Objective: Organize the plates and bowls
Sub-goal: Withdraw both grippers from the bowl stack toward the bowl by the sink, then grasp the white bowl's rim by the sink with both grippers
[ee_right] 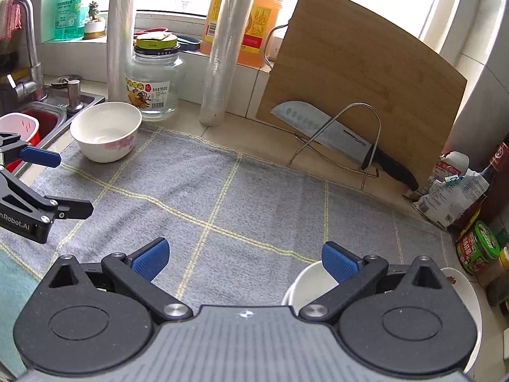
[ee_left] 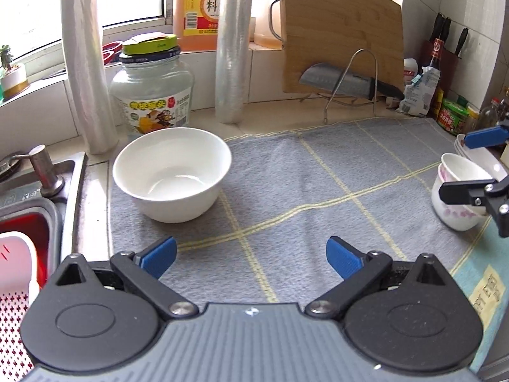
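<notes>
A white bowl stands upright on the grey checked cloth near the sink; it also shows in the right wrist view, with a pink flower print. My left gripper is open and empty, a short way in front of and right of that bowl. A second white bowl with pink flowers stands at the cloth's right edge, with white plates behind it. My right gripper is open and empty, right above that bowl, its right finger over the rim. A white plate lies beside it.
A steel sink with a red basin and a pink strainer lies left. A glass jar, two plastic rolls, an orange jug, a bamboo cutting board and a cleaver on a wire rack line the back. Bottles and jars crowd the right.
</notes>
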A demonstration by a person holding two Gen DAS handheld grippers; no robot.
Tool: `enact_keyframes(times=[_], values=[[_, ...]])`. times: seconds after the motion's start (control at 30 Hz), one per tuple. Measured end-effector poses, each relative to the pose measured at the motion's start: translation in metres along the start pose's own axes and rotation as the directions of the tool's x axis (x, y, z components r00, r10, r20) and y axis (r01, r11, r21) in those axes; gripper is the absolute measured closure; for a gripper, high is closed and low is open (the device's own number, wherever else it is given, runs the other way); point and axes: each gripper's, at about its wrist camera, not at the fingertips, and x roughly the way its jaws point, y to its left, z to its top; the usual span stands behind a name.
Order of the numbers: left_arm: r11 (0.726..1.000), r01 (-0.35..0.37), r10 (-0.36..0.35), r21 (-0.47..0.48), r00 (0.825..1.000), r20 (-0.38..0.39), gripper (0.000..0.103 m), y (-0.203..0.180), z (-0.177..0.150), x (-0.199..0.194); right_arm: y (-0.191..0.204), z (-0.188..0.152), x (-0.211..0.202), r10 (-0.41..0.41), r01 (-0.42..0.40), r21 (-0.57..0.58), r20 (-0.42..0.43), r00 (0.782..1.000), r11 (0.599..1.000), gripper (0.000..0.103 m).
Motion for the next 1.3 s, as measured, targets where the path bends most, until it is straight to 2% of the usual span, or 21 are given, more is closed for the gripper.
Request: enact_keyframes(times=[0.1, 0.3, 0.43, 0.63, 0.87, 1.1, 1.3], values=[[1.0, -0.026, 0.026, -0.009, 1.0, -0.002, 0.003, 0.016, -0.002, 0.005, 0.018, 0.008, 0.009, 0.008, -0.008, 0.008, -0.013, 1.0, 1.0, 0.0], [1.0, -0.016, 0.016, -0.017, 1.0, -0.023, 0.003, 0.036, -0.001, 0.018, 0.043, 0.022, 0.03, 0.048, -0.05, -0.04, -0.041, 0.998, 0.998, 0.0], [0.999, -0.04, 0.039, -0.017, 0.997, -0.06, 0.003, 0.04, -0.004, 0.033, 0.052, 0.032, 0.051, 0.099, -0.104, -0.077, -0.058, 0.993, 0.992, 0.0], [0.997, -0.075, 0.075, -0.019, 0.996, -0.042, 0.003, 0.049, -0.001, 0.038, 0.057, 0.059, 0.084, 0.202, -0.206, -0.079, -0.052, 0.978, 0.975, 0.0], [0.996, -0.085, 0.085, 0.003, 0.996, 0.002, 0.003, 0.059, 0.008, 0.039, 0.068, 0.09, 0.116, 0.312, -0.316, -0.088, -0.057, 0.948, 0.945, 0.0], [0.995, -0.069, 0.066, 0.065, 0.997, 0.049, 0.003, 0.061, 0.017, 0.04, 0.081, 0.117, 0.141, 0.415, -0.421, -0.088, -0.08, 0.907, 0.903, 0.0], [0.989, -0.053, 0.045, 0.14, 0.997, 0.063, 0.004, 0.057, 0.019, 0.04, 0.081, 0.126, 0.158, 0.495, -0.503, -0.047, -0.118, 0.861, 0.863, 0.001]])
